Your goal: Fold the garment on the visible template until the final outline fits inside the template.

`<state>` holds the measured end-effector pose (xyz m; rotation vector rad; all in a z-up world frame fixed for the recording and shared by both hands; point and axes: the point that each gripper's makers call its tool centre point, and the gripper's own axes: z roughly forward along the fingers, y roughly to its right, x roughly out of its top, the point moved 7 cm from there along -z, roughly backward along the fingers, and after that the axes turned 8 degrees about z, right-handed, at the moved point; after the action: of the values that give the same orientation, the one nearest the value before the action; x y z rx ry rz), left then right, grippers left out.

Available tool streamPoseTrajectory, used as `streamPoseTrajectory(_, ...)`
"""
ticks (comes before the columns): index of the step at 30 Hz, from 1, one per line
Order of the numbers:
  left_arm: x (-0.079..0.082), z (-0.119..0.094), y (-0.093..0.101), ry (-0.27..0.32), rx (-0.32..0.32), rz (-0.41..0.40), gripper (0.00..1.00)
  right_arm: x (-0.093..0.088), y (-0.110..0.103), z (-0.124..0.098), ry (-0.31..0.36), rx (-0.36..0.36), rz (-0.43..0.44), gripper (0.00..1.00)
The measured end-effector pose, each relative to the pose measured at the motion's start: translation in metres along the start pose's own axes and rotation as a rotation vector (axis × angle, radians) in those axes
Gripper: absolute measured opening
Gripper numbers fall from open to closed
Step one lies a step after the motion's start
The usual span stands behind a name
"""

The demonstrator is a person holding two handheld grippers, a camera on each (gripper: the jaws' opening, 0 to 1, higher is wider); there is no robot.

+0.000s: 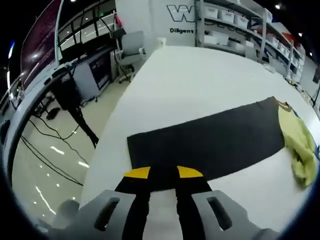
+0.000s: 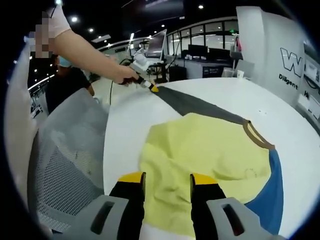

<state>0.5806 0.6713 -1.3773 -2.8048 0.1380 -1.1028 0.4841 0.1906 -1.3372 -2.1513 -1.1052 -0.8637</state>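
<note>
Both my grippers, left [image 1: 163, 173] and right [image 2: 167, 179], gape empty; the yellow garment [image 2: 200, 165] overhangs the dark template [image 1: 210, 140] toward the bench edge, so a careless fold risks spilling outside it.

Bright, even overhead ceiling light, glare streaks on the glossy floor [image 1: 50, 170], strong fisheye warping, soft-blurred edges.
</note>
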Motion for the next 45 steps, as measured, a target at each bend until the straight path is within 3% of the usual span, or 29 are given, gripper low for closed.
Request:
streamPoseTrajectory(5,-0.009,-0.009,-0.005,-0.013,-0.005,-0.031,0.12,-0.005,0.004,-0.002,0.002,-0.016,0.018,0.31)
streamPoseTrajectory(9,-0.006,-0.024,0.003,0.082,-0.017,-0.063,0.12,-0.008,0.010,-0.008,0.008,-0.039,0.028,0.31)
streamPoseTrajectory(14,-0.001,-0.045,0.042,0.218,-0.134,-0.073,0.13,-0.011,0.019,-0.017,0.034,-0.079,0.055,0.32)
streamPoseTrajectory(21,0.010,-0.068,0.097,0.314,-0.247,-0.009,0.18,-0.017,0.022,-0.027,0.062,-0.117,0.084,0.35)
streamPoseTrajectory(25,0.017,-0.077,0.127,0.336,-0.311,0.058,0.19,-0.021,0.024,-0.033,0.080,-0.140,0.100,0.36)
streamPoseTrajectory(32,0.021,-0.096,0.167,0.377,-0.395,0.092,0.22,-0.036,0.030,-0.051,0.107,-0.200,0.145,0.36)
streamPoseTrajectory(45,-0.005,-0.123,0.209,0.389,-0.501,0.186,0.24,-0.090,0.044,-0.101,0.127,-0.357,0.270,0.37)
